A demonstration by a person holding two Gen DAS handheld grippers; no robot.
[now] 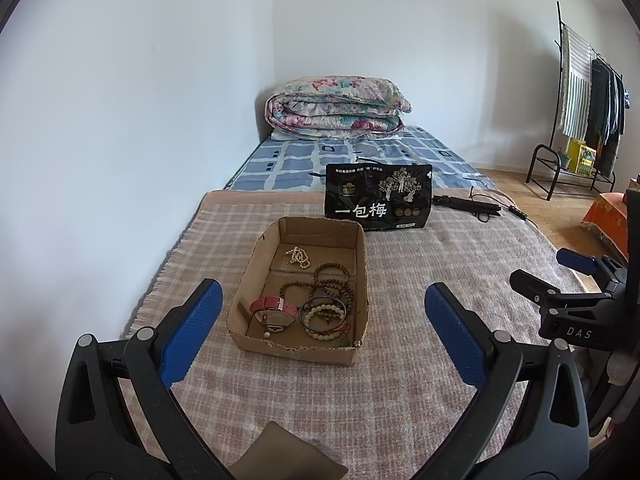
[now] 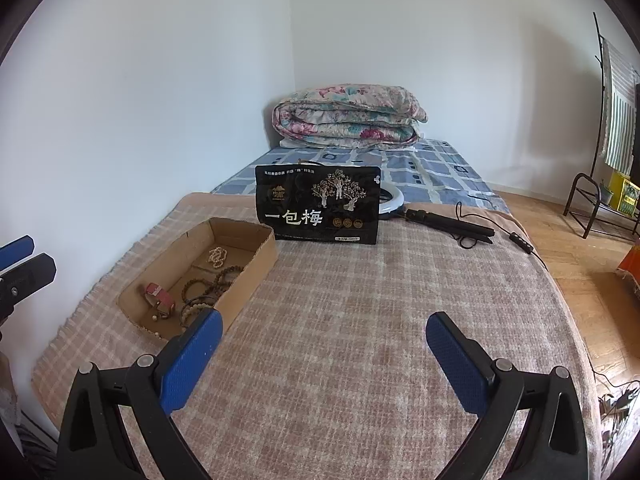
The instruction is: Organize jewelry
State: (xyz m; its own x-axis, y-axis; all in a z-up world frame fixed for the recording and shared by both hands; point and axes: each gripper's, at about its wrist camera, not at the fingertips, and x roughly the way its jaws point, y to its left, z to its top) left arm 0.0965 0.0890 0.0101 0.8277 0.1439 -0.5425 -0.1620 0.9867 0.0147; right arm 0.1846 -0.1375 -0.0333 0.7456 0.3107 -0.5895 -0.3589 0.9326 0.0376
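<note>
Fingers on my left gripper [image 1: 323, 332] are spread wide, nothing between the blue pads [image 1: 191, 332], nothing touched; they hang above the plaid blanket [image 1: 400, 360] with the cardboard box [image 1: 256, 272] framed between them, just ahead. My right gripper [image 2: 324, 360] is the same: wide open, empty, pads off the blanket, aimed at bare plaid right of the box. From the left wrist view I see the right gripper's body at the far right edge, jaws there mostly edge-on. Box sits on the blanket near its left side, open top, torn front rim. Inside: red-strap watch [image 1: 274, 307] at front left, pale bead bracelet [image 1: 323, 313] with a dark bangle [image 1: 308, 304] around it at front right, a tangle of brown bead strands [image 1: 328, 280] in the middle, a small cream bead string [image 1: 297, 257] toward the back. A loose pearl-like bead lies by the watch; small green piece at the front right corner, can't tell what it is. Black snack bag [image 1: 378, 196] stands upright just behind the box. Right of the bag, a folded black tripod [image 2: 452, 226] with cable lies on the blanket. Folded floral quilt [image 1: 336, 108] is at the far end of the bed.
</note>
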